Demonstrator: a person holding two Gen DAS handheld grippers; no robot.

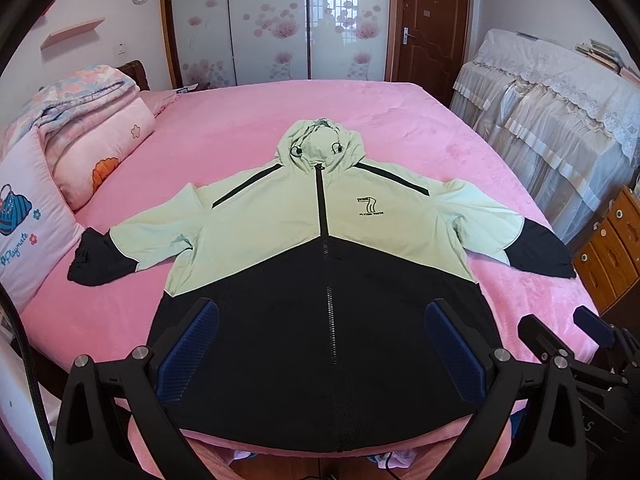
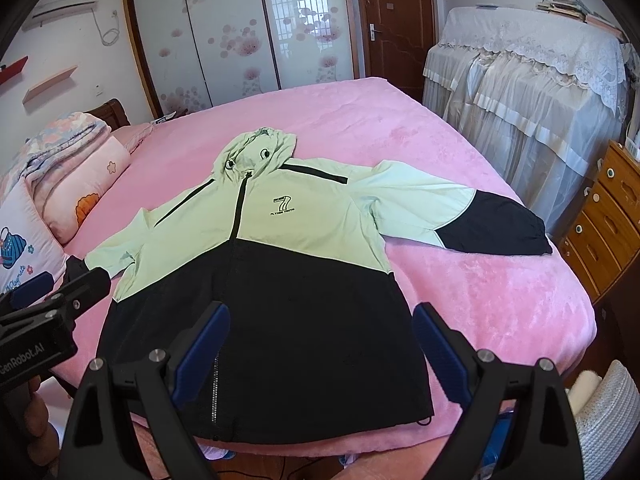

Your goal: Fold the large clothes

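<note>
A hooded jacket (image 1: pixel 320 248), pale green on top and black below, lies flat and zipped on the pink bed (image 1: pixel 240 128), both sleeves spread out, hood pointing away. In the right wrist view the same jacket (image 2: pixel 280 248) lies with its right sleeve reaching the bed's edge. My left gripper (image 1: pixel 322 316) hovers open above the jacket's black hem, nothing between its blue pads. My right gripper (image 2: pixel 322 320) is open too, above the hem, holding nothing. The right gripper (image 1: pixel 568 330) shows at the right edge of the left wrist view; the left gripper (image 2: pixel 64 284) shows at the left edge of the right wrist view.
Folded quilts and pillows (image 1: pixel 80 148) are stacked on the bed's left side. A lace-covered piece of furniture (image 2: pixel 528 92) and a wooden drawer unit (image 2: pixel 604 220) stand right of the bed. A sliding wardrobe (image 1: pixel 276 20) and a door (image 1: pixel 436 28) are behind.
</note>
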